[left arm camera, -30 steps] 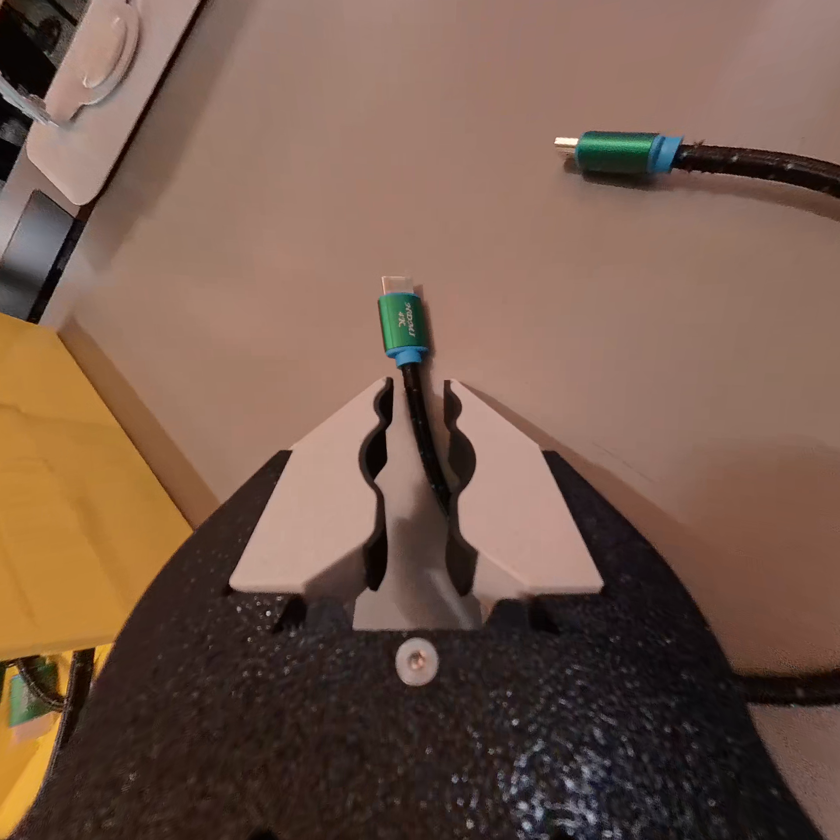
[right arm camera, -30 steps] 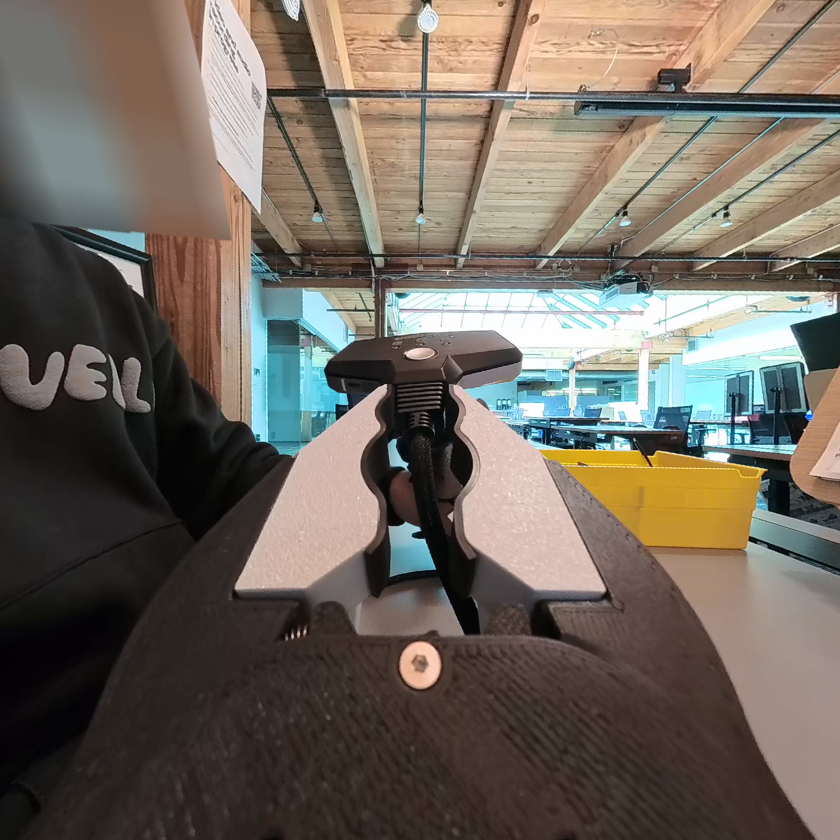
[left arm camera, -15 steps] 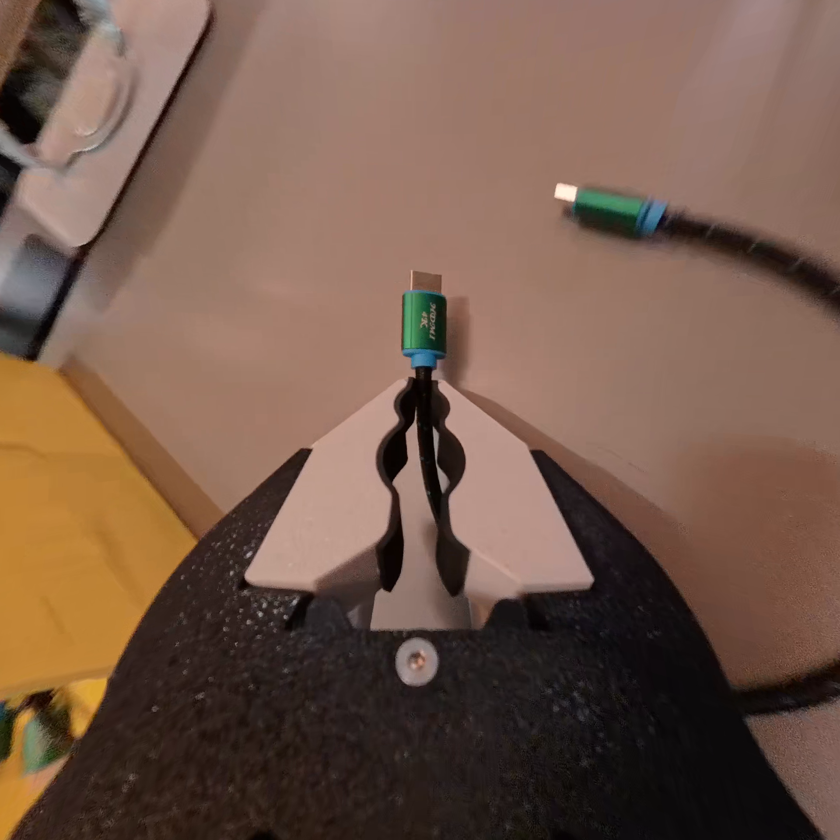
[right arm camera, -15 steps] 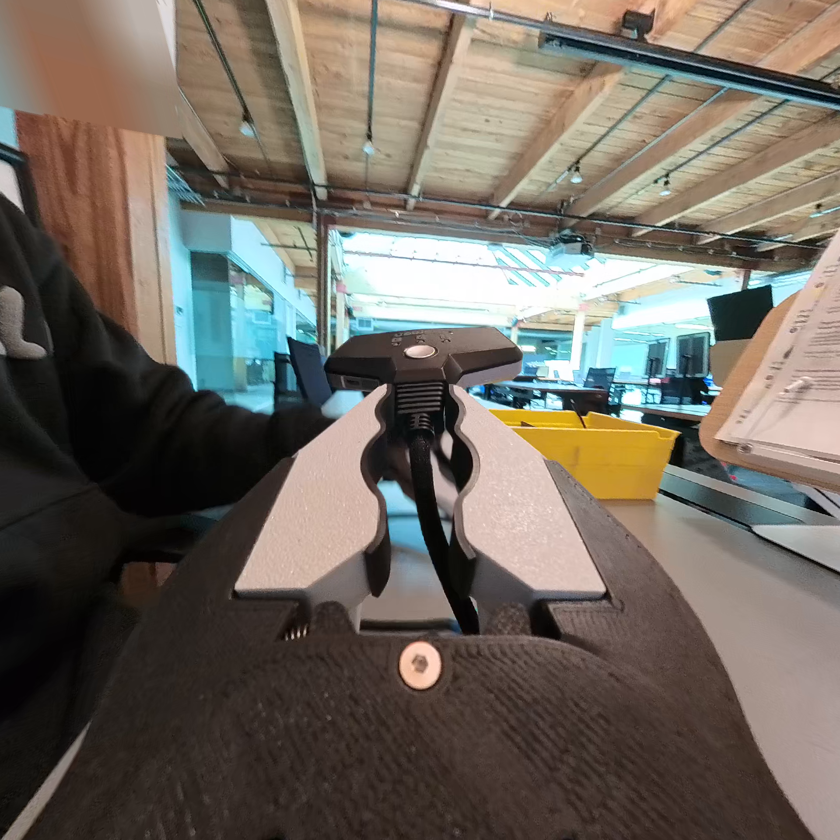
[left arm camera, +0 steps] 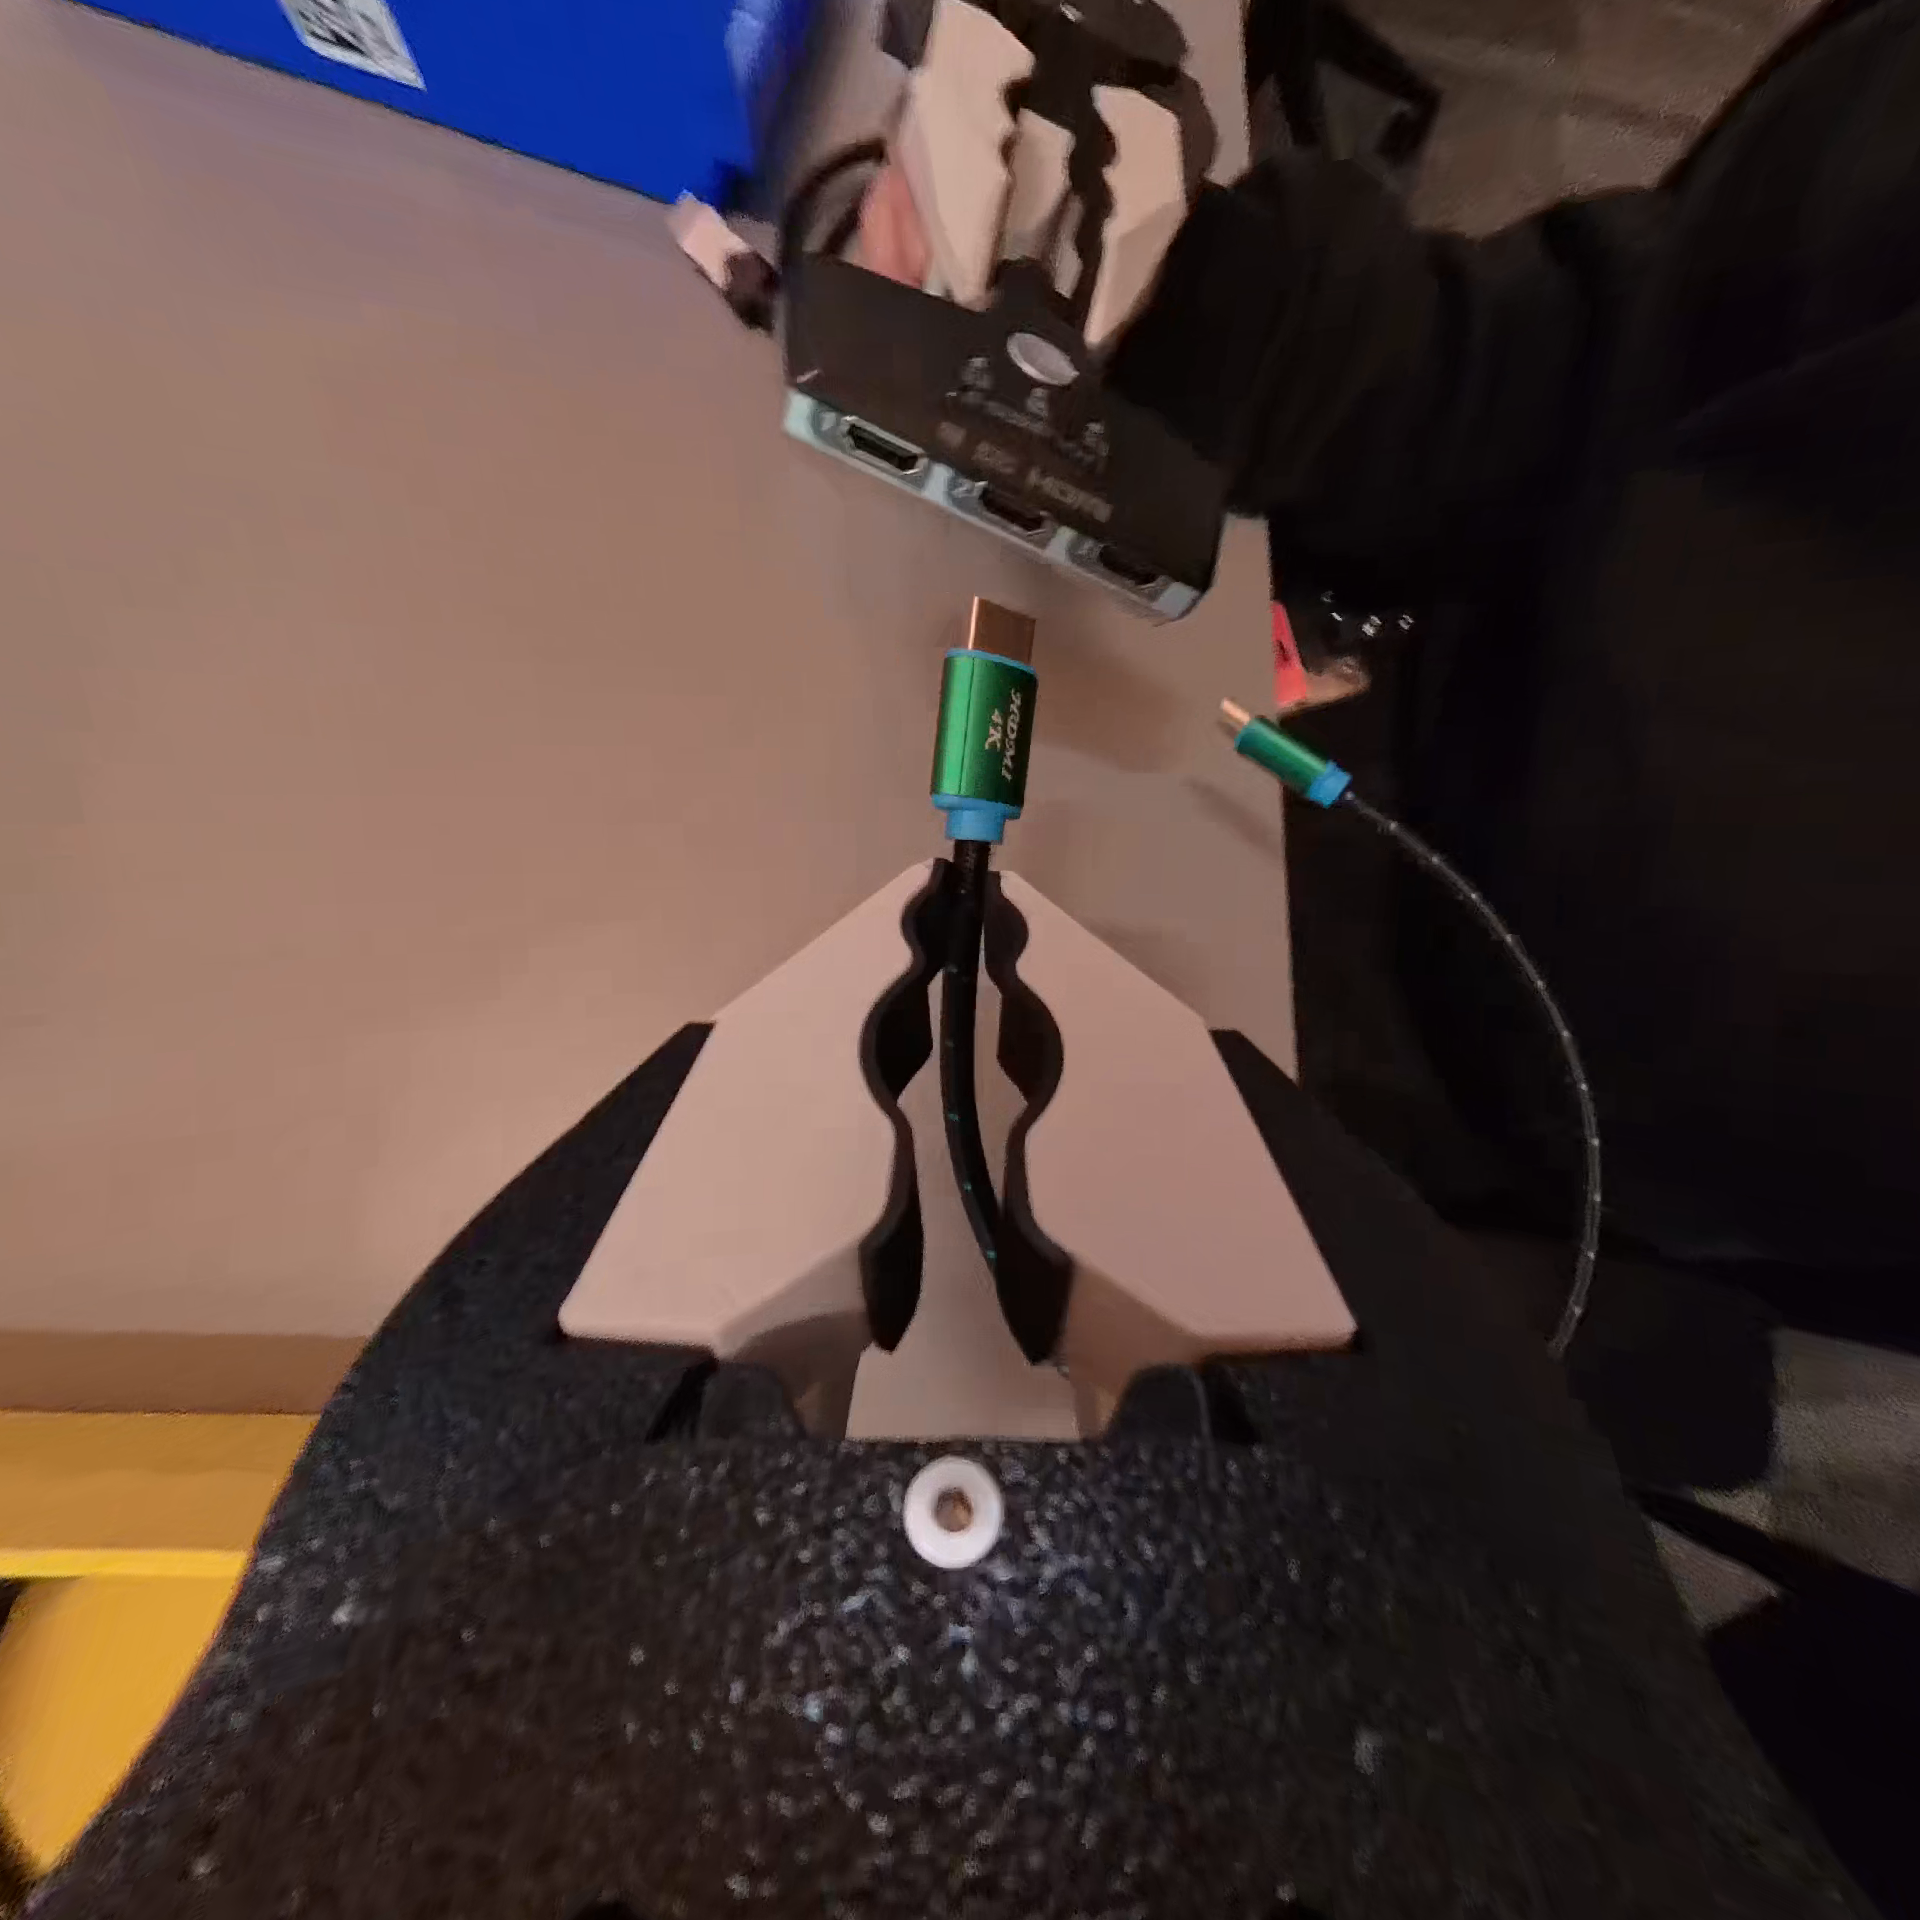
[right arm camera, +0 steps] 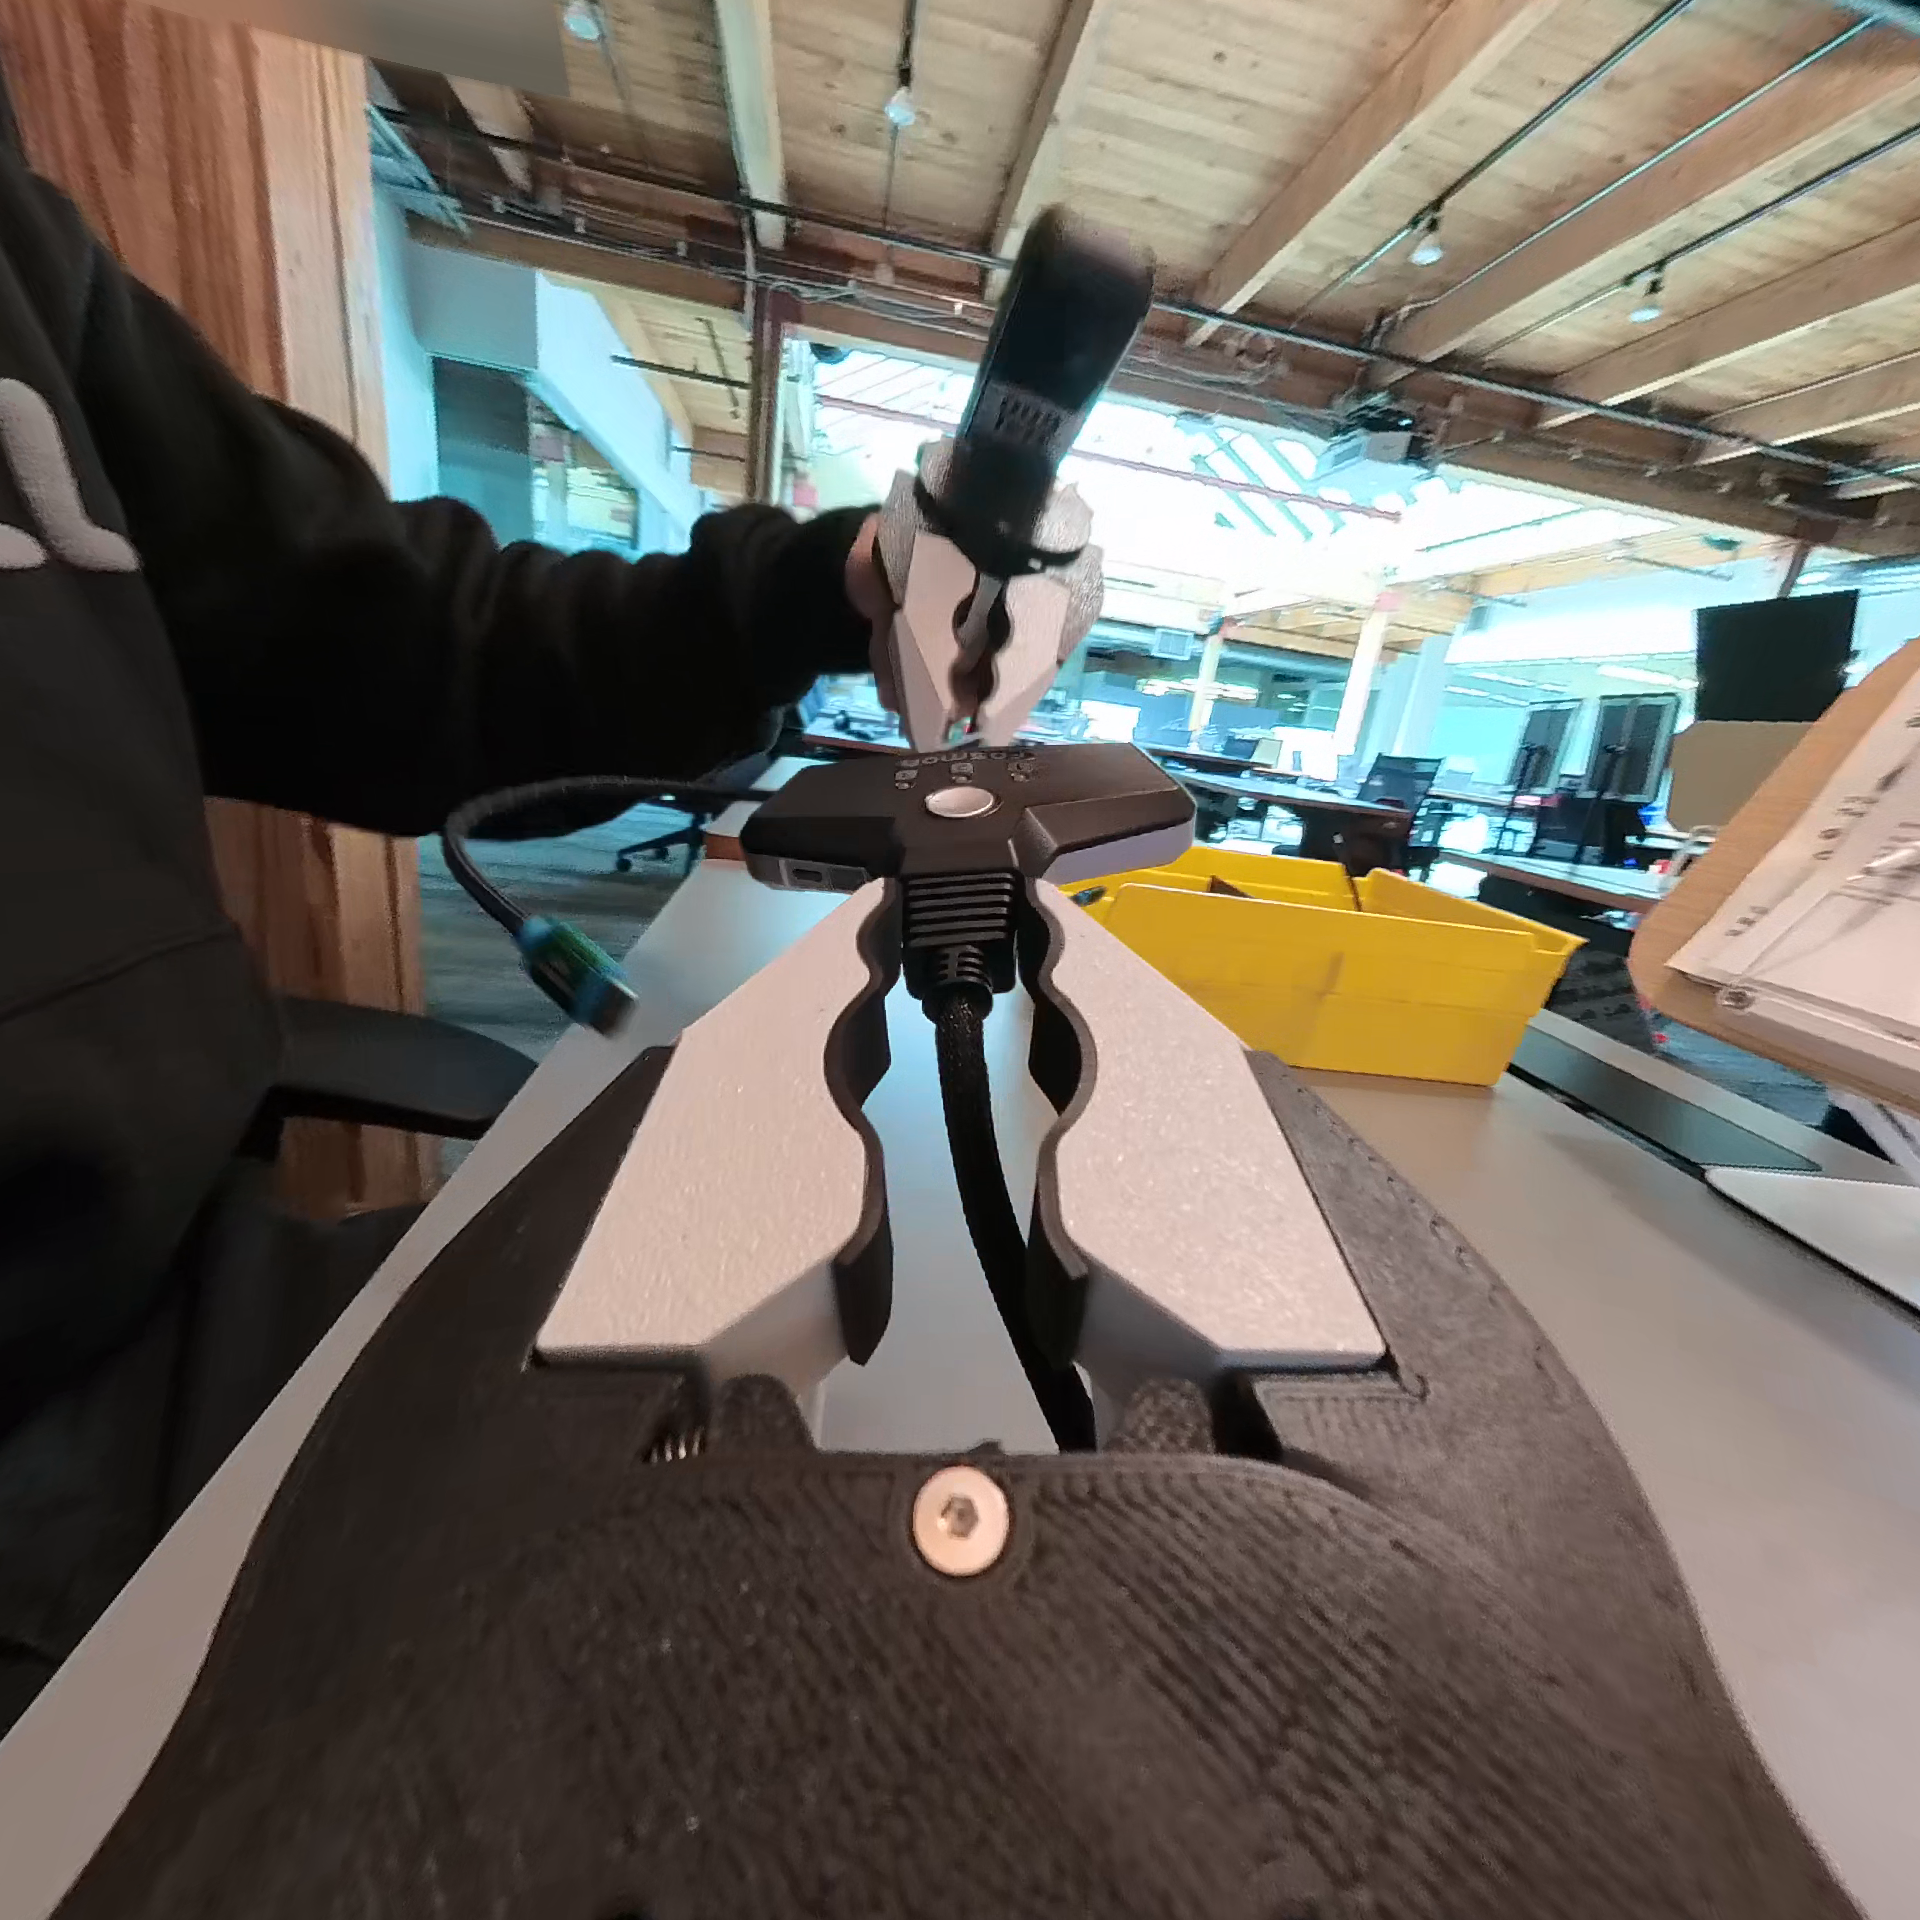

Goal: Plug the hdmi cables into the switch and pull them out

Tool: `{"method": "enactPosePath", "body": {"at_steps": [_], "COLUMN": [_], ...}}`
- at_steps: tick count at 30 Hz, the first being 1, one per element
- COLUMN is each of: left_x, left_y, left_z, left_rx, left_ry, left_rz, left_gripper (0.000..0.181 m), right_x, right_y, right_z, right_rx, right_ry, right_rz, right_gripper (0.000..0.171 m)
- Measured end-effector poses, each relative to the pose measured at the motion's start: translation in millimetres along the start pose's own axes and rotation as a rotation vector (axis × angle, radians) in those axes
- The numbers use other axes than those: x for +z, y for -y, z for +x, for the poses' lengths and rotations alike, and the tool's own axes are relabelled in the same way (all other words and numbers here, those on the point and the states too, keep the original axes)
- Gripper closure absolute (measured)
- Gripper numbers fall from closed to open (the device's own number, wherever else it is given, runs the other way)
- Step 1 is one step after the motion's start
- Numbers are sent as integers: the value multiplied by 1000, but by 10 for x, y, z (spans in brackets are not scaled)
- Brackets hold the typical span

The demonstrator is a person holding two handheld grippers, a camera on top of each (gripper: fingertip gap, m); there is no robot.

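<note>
The left gripper (left arm camera: 961, 883) is clamped on the braided lead of an HDMI cable (left arm camera: 982, 748), just behind the blue collar. Since 1 second ago, when this view showed only bare table, the switch (left arm camera: 997, 457) has come into frame, held aloft by the right gripper (right arm camera: 961, 914), whose jaws are closed on its ribbed tail lead. Judgement: pickup is complete and alignment for insertion is under way. The plug's long axis runs straight ahead of the fingers, gold tip toward the switch's row of 3 ports, just short of the middle one. A 2nd cable (left arm camera: 1288, 764) hangs beyond the table's (left arm camera: 416, 727) right edge.
</note>
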State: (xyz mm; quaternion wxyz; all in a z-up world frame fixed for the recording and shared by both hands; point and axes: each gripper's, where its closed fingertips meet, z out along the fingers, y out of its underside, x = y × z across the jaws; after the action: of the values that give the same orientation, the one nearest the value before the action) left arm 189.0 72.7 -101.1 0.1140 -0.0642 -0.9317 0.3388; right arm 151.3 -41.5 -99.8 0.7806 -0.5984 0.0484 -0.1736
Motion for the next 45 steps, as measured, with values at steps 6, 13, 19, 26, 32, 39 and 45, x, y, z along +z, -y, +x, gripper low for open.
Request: {"method": "enactPosePath", "body": {"at_steps": [6,13,19,26,32,39,45], "left_x": [85,157,227,277,304,363,260], "left_y": [-90,-137,-202,-280,-382,-313,4], "left_z": [270,298,301,268,202,143,-6], "left_rx": [-13,-22,-37,-77,-110,-52,43], "left_ry": [-134,-184,-206,-194,-171,-156,-42], "left_rz": [-240,-342,-415,-497,-608,-553,-177], "left_gripper": [178,178,179,178,179,180,177], "right_x": [19,51,81,96,136,106,14], "right_y": [-28,-107,-177,-250,-412,-288,-110], "right_z": [-63,-119,-137,-126,-120,-49,124], "right_rx": [7,-24,-51,-117,-186,-114,-24], "right_ry": [50,77,81,59,43,4,-82], "right_rz": [-13,-67,-115,-176,-286,-212,-108], "right_gripper": [151,151,151,151,151,151,151]}}
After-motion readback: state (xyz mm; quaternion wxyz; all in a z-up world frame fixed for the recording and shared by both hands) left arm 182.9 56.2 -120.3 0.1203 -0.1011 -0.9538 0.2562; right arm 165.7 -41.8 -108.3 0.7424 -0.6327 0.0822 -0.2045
